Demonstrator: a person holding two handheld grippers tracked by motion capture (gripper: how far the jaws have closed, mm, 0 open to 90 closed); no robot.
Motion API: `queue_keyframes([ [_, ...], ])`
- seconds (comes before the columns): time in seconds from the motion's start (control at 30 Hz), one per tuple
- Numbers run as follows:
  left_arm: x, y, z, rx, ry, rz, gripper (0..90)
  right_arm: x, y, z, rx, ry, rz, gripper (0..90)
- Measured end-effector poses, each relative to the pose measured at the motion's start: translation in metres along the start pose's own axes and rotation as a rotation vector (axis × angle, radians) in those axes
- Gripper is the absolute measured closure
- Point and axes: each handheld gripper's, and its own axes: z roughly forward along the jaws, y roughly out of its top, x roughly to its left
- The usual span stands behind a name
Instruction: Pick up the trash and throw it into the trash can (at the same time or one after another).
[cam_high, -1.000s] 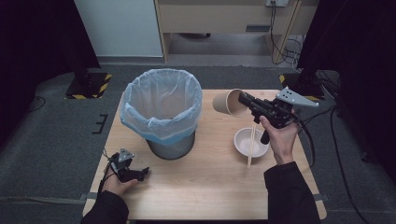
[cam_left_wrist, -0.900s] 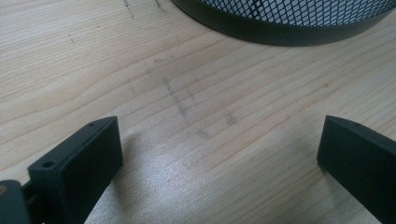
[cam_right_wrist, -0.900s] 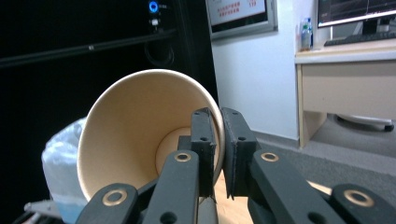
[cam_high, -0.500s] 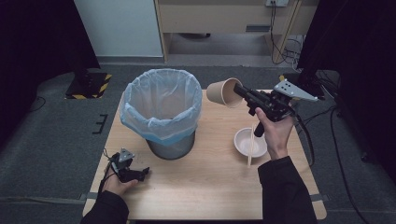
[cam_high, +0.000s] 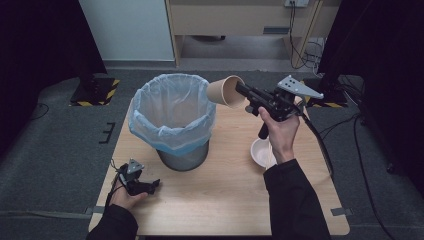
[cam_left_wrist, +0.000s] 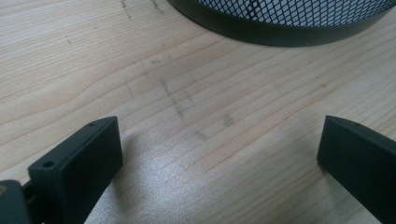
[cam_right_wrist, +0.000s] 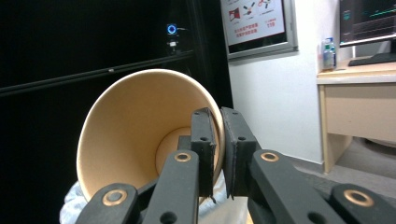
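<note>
Brown paper cup (cam_high: 226, 91) lies tipped on its side in the air, its rim clenched between the jaws of the right gripper (cam_high: 241, 90), just beside the rim of the bin (cam_high: 172, 131) lined with a pale blue bag. The left gripper (cam_high: 151, 184) rests on the wooden worktop (cam_high: 225, 200) near the bin's base, jaws released and spread with nothing between them. A white bowl (cam_high: 260, 152) sits below the right hand (cam_high: 281, 131).

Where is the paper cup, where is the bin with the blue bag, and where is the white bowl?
paper cup (cam_high: 223, 90), high view, on its brown side wall.
bin with the blue bag (cam_high: 172, 134), high view, on the bag folded over the near rim.
white bowl (cam_high: 260, 152), high view, on its inside beside the hand.
</note>
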Motion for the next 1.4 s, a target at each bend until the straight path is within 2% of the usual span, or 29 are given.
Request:
queue_keyframes([
  [0.27,0.0,0.0,0.0,0.0,0.0,0.0,0.0,0.01,0.0,0.027,0.008,0.017,-0.008,84.6],
  [0.37,0.0,0.0,0.0,0.0,0.0,0.0,0.0,0.011,-0.001,0.033,-0.014,0.027,0.019,84.6],
  [0.43,0.0,0.0,0.0,0.0,0.0,0.0,0.0,0.012,-0.002,0.037,0.001,0.016,-0.001,84.6],
  [0.57,0.0,0.0,0.0,0.0,0.0,0.0,0.0,0.016,-0.002,0.046,0.016,0.026,-0.009,84.6],
  [0.87,0.0,0.0,0.0,0.0,0.0,-0.001,0.0,0.02,-0.003,0.065,0.027,0.036,0.003,84.6],
  [1.0,0.0,0.0,0.0,-0.002,0.0,-0.003,0.0,0.023,-0.011,0.078,0.053,0.04,0.012,84.5],
  [1.23,0.0,0.0,0.0,-0.002,0.0,-0.003,0.0,0.025,-0.025,0.091,0.097,0.035,0.011,83.7],
  [1.4,0.0,0.0,0.0,-0.001,0.0,-0.002,0.0,0.025,-0.035,0.099,0.144,0.041,0.008,73.3],
])
